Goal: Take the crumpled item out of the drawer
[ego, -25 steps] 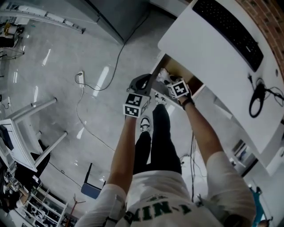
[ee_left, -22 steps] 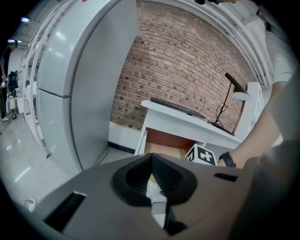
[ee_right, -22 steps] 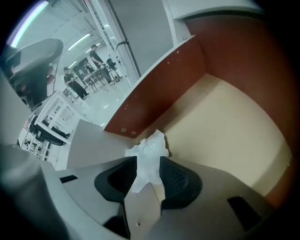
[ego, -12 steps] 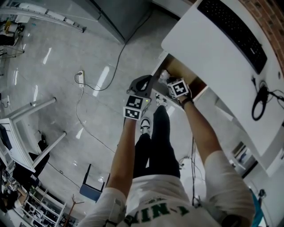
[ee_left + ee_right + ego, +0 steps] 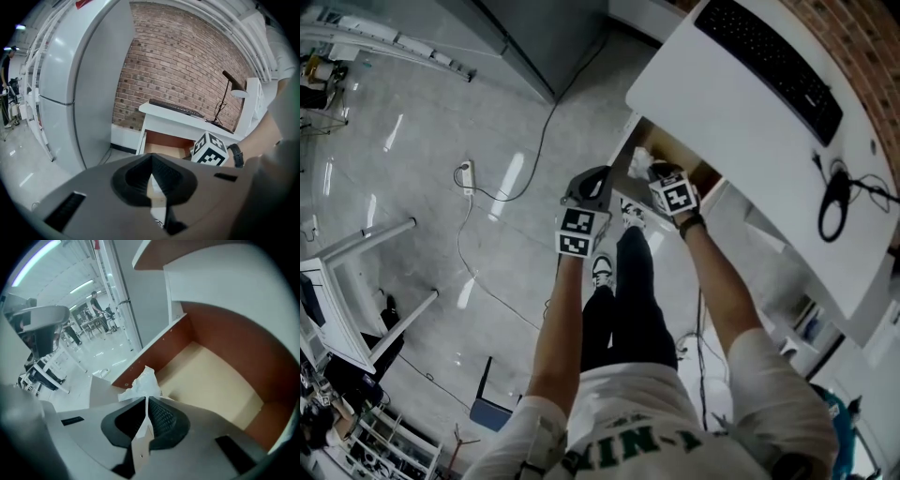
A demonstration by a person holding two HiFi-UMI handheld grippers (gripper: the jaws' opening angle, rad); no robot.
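Observation:
The crumpled white paper (image 5: 143, 383) sticks up between the jaws of my right gripper (image 5: 146, 401), which are closing and press on it. It hangs over the brown, otherwise bare drawer (image 5: 215, 380), near its left wall. From the head view the paper (image 5: 639, 161) shows at the open drawer (image 5: 680, 150) just ahead of the right gripper (image 5: 659, 176). My left gripper (image 5: 589, 186) is held outside the drawer to its left, with its jaws together and nothing between them. In the left gripper view, the left gripper (image 5: 151, 159) faces the drawer (image 5: 164, 143) and the right gripper's marker cube (image 5: 210, 149).
The drawer belongs to a white desk (image 5: 741, 131) carrying a black keyboard (image 5: 769, 66) and a coiled black cable (image 5: 834, 202). A power strip with its cord (image 5: 469, 173) lies on the glossy floor. A tall grey cabinet (image 5: 89, 84) stands left of the desk by a brick wall.
The right gripper has stayed at the drawer's opening beside the white paper, and the left gripper has stayed beside it. Both sit slightly higher and further left in the view.

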